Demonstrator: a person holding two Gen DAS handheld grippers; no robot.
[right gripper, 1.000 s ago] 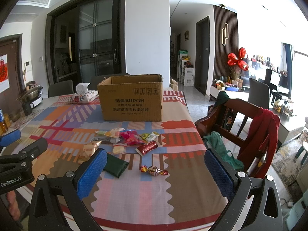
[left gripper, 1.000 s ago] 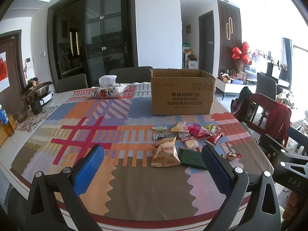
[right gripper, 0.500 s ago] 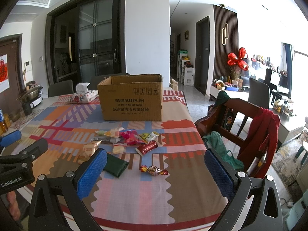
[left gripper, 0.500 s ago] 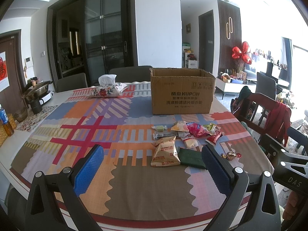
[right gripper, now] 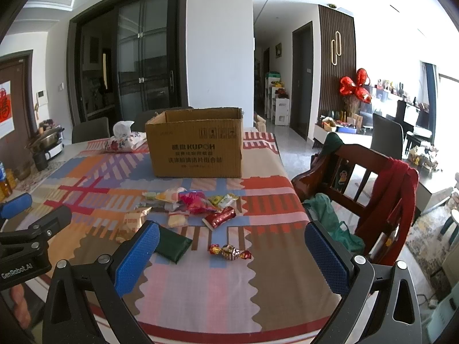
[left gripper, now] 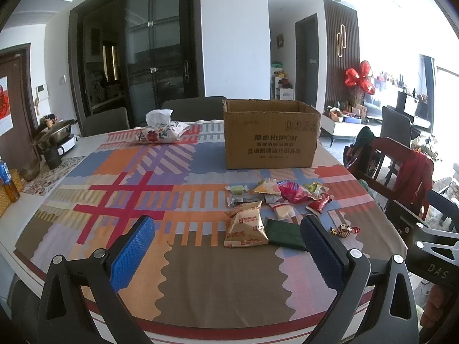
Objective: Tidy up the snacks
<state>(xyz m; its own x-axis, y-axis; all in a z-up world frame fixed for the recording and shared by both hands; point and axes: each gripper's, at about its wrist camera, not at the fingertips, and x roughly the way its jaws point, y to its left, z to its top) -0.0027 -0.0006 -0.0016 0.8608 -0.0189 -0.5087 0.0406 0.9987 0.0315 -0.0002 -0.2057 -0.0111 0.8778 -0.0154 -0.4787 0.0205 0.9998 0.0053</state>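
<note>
Several snack packets lie in a loose pile on the patterned tablecloth: a tan biscuit bag, a dark green packet, a pink bag, a red packet and a foil candy. An open cardboard box stands behind them. In the right wrist view the box, the green packet and the candy show too. My left gripper is open and empty, short of the pile. My right gripper is open and empty above the near table edge.
A floral tissue box lies at the back. A pot and bottles stand at the far left. A wooden chair with red clothing stands close to the table's right edge.
</note>
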